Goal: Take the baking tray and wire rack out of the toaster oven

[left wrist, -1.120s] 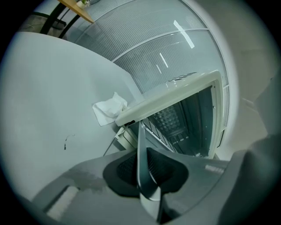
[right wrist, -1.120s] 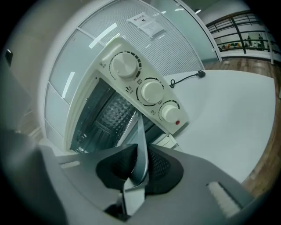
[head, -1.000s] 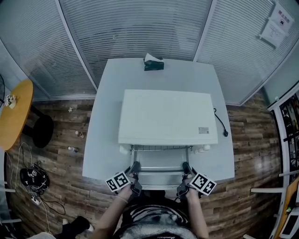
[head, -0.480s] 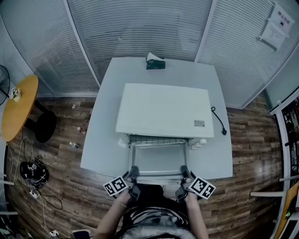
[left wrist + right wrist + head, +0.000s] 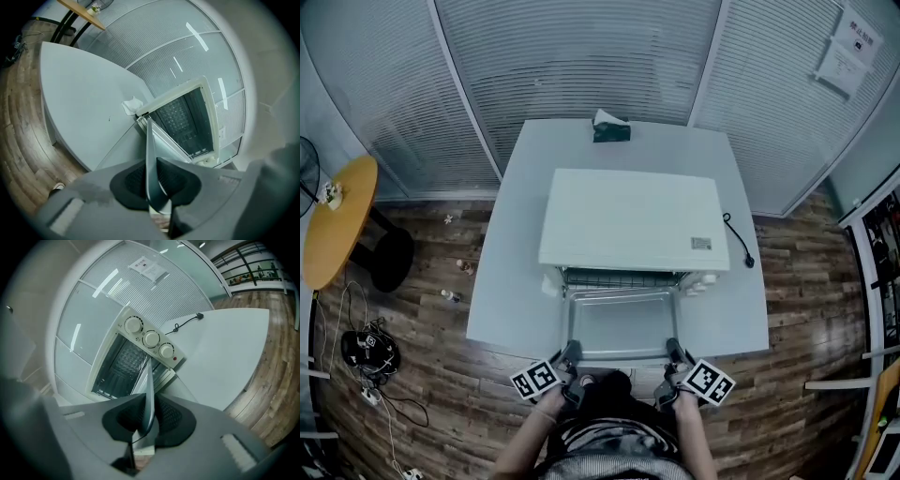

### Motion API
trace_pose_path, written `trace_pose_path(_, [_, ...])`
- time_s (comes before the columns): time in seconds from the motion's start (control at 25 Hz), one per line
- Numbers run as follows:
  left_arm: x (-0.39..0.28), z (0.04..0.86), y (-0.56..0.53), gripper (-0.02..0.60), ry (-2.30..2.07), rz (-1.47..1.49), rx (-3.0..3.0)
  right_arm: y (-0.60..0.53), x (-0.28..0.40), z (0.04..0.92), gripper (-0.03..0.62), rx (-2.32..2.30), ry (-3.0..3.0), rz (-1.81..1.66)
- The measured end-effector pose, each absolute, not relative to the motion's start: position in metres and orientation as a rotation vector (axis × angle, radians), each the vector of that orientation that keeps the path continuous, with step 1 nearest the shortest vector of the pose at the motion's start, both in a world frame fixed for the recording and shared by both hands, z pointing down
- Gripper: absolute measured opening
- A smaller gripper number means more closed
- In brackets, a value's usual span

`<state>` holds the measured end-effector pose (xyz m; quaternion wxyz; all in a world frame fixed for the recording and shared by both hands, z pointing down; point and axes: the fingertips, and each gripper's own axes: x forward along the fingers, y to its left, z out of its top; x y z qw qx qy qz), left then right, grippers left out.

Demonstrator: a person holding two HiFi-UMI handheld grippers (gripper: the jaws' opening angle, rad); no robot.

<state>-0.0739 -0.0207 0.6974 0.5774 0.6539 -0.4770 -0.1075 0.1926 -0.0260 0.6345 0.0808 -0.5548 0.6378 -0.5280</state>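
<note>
The grey baking tray (image 5: 619, 323) sticks out of the front of the white toaster oven (image 5: 633, 220), level above the table. My left gripper (image 5: 570, 356) is shut on the tray's near left corner, and my right gripper (image 5: 673, 352) is shut on its near right corner. In the left gripper view the tray rim (image 5: 150, 140) runs edge-on from between the pads of the left gripper (image 5: 152, 183) to the dark oven opening (image 5: 185, 119). The right gripper (image 5: 148, 420) clamps the rim (image 5: 149, 380) the same way. The wire rack (image 5: 623, 278) shows as a dark grid in the oven mouth.
The oven stands on a white table (image 5: 511, 281). A tissue box (image 5: 611, 127) lies at the far edge and a power cord (image 5: 739, 246) at the right. Three dials (image 5: 151, 339) sit beside the oven opening. A yellow round table (image 5: 333, 220) stands left, over a wooden floor.
Both grippers have drawn back toward the person with the tray in them, so more of the tray shows outside the oven. The rack stays in the oven mouth.
</note>
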Motion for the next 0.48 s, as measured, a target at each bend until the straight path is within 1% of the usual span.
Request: trace_pose_path(0.48, [-0.086,0.687,0.007,0.037,-1.077,-0.203,1.577,0.021,0.181,0.633,0.054,-1.702,1.847,-1.574])
